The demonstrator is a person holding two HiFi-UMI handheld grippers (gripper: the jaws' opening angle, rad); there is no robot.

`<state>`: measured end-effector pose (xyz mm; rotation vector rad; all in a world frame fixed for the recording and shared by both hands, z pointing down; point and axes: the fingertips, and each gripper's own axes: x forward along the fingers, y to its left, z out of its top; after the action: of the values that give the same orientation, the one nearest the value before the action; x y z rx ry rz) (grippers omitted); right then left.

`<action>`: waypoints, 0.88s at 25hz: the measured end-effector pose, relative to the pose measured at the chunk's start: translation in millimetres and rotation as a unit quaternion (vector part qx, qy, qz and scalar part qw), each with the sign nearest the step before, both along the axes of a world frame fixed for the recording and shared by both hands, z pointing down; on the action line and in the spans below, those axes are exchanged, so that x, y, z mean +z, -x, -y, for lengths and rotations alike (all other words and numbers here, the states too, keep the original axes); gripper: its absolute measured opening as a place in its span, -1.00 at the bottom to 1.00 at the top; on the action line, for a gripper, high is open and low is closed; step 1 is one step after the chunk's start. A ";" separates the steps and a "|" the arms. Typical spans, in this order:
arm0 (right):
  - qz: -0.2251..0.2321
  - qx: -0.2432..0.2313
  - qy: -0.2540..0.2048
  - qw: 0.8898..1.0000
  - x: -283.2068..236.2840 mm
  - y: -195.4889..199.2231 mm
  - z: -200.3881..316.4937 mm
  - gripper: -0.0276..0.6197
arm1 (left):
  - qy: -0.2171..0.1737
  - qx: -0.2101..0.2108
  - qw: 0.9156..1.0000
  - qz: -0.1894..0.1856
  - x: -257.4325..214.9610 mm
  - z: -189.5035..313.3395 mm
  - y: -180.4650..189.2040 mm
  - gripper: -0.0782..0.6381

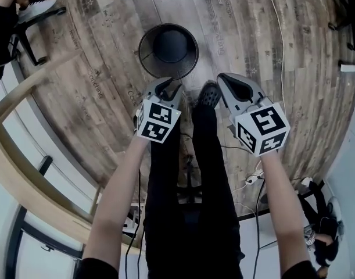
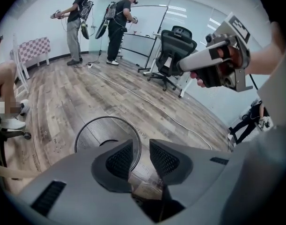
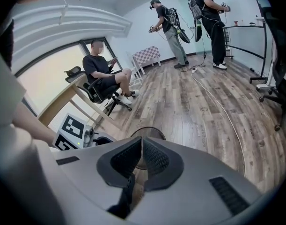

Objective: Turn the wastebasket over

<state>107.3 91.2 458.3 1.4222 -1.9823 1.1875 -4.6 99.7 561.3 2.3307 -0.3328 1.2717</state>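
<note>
A round black mesh wastebasket (image 1: 168, 50) stands upright on the wooden floor, mouth up, just ahead of my feet. My left gripper (image 1: 168, 87) hovers over its near rim with the jaws a little apart and nothing between them. In the left gripper view the basket's rim (image 2: 93, 125) curves behind the left gripper (image 2: 141, 156). My right gripper (image 1: 223, 80) is to the right of the basket, above the floor, with its jaws shut and empty. In the right gripper view the right gripper (image 3: 142, 144) hides most of the wastebasket (image 3: 154, 132).
My black shoe (image 1: 210, 94) stands between the grippers. A curved wooden desk (image 1: 26, 86) runs along the left. A white cable (image 2: 147, 102) crosses the floor. A black office chair (image 2: 173, 50) stands far off, a seated person (image 3: 103, 76) sits nearby, and two people (image 2: 98, 22) stand farther back.
</note>
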 end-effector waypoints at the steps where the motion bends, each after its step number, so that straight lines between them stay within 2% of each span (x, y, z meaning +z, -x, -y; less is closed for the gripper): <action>1: 0.000 -0.003 0.002 1.000 4.9 0.0 -0.8 -0.81 | 0.000 0.009 1.000 0.007 9.4 -3.2 -0.2 -0.43; 13: -0.004 -0.052 0.011 0.999 51.7 7.6 -5.7 -0.81 | -0.012 0.065 0.996 0.060 105.8 -25.2 -12.7 -0.34; 22: 0.008 -0.077 0.019 0.997 66.1 15.1 -10.3 -0.81 | -0.010 0.090 0.992 0.087 141.0 -35.3 -16.2 -0.34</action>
<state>92.2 101.5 524.4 1.2216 -2.0283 1.1650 11.5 134.9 702.3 2.3140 -0.1957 1.5693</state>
